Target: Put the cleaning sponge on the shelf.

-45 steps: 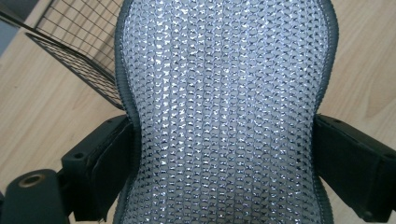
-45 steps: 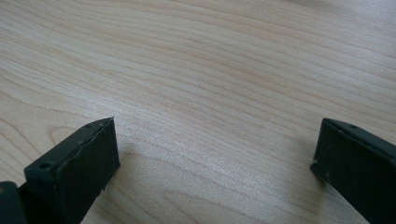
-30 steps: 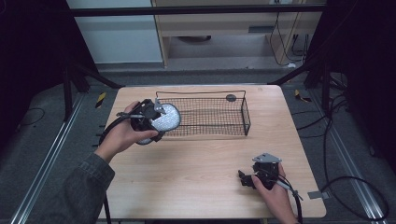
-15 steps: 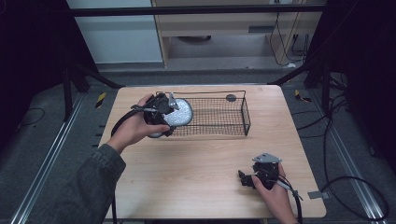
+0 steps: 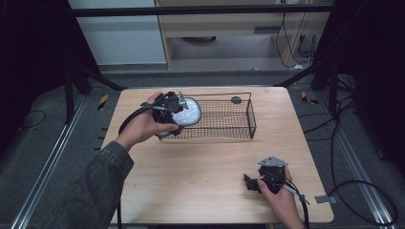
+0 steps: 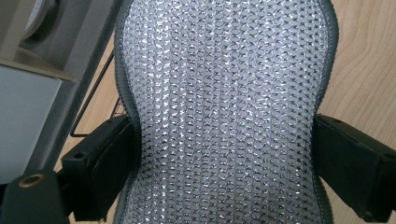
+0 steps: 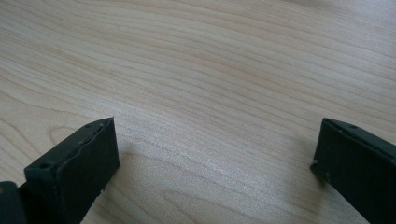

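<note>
Left tongs: we have them clamped on a silver-white, sequin-textured oval pad with a dark grey rim; in the left gripper view the two black jaws press against its waist on either side.
Right tongs: we rest them low on the counter near its front right corner, jaws spread wide with nothing between them; the right gripper view shows bare wood grain in the gap.
The pad's place: we hold it lifted at the left end of the black wire mesh basket, overlapping that end's rim, not yet lying on the basket floor.
Basket: it sits on the far half of the light wooden counter; a small dark round object lies by its far rim, and we cannot tell whether it is inside or behind the wire.
Step in hand: as we judge it, carrying the pad over the rim into the basket.
Next move: we would bring the pad further right over the mesh floor, lower it, then part the left jaws so it settles flat.
Watch for: the rim catching the pad's edge.
</note>
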`<state>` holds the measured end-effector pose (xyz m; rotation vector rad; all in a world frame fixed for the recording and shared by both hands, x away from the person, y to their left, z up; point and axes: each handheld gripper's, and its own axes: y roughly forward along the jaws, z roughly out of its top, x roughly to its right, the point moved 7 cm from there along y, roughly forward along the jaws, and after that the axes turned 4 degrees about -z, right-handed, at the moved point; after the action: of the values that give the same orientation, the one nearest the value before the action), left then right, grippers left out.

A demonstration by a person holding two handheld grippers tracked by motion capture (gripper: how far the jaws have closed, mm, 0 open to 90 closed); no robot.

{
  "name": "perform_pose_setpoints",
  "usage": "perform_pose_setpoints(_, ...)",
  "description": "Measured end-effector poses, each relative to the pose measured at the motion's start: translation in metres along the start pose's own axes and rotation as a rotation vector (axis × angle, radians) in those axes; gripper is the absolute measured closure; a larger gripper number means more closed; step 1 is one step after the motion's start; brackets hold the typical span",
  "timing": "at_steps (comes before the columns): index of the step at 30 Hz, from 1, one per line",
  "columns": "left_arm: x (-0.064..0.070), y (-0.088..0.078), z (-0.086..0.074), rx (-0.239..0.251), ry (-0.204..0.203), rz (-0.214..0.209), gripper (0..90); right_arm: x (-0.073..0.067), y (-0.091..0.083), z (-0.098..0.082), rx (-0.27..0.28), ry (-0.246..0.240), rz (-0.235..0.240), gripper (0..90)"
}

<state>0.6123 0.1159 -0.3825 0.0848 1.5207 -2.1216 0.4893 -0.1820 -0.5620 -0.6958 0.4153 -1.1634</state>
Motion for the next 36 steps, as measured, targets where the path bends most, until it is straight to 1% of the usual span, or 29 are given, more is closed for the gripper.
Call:
perform_pose_setpoints(5,-0.002,0.001,0.005,0.007,0.016,0.008,8.7,0.0,0.0,0.0,0.0,0.0,0.0,0.4)
perform_pose_setpoints(8,-0.003,0.001,0.007,-0.004,0.027,0.012,8.7,0.0,0.0,0.0,0.0,0.0,0.0,0.4)
perform_pose_setpoints(13,-0.006,0.002,0.011,0.002,0.041,0.023,8.7,0.0,0.0,0.0,0.0,0.0,0.0,0.4)
perform_pose_setpoints(15,-0.007,0.004,0.013,-0.006,0.052,0.025,8.7,0.0,0.0,0.0,0.0,0.0,0.0,0.4)
perform_pose_setpoints(19,-0.009,0.008,0.015,-0.002,0.061,0.029,8.7,0.0,0.0,0.0,0.0,0.0,0.0,0.4)
perform_pose_setpoints(22,-0.01,0.011,0.016,0.003,0.058,0.029,8.7,0.0,0.0,0.0,0.0,0.0,0.0,0.4)
perform_pose_setpoints(23,-0.01,0.011,0.016,-0.002,0.067,0.031,8.7,0.0,0.0,0.0,0.0,0.0,0.0,0.4)
perform_pose_setpoints(25,-0.011,0.013,0.017,0.002,0.065,0.031,8.7,0.0,0.0,0.0,0.0,0.0,0.0,0.4)
perform_pose_setpoints(27,-0.012,0.014,0.018,-0.001,0.073,0.035,8.7,0.0,0.0,0.0,0.0,0.0,0.0,0.4)
perform_pose_setpoints(32,-0.017,0.016,0.021,-0.006,0.09,0.069,8.7,0.0,0.0,0.0,0.0,-0.001,0.0,0.4)
perform_pose_setpoints(36,-0.019,0.016,0.024,-0.005,0.11,0.083,8.7,0.0,0.0,0.0,0.0,0.0,0.0,0.4)
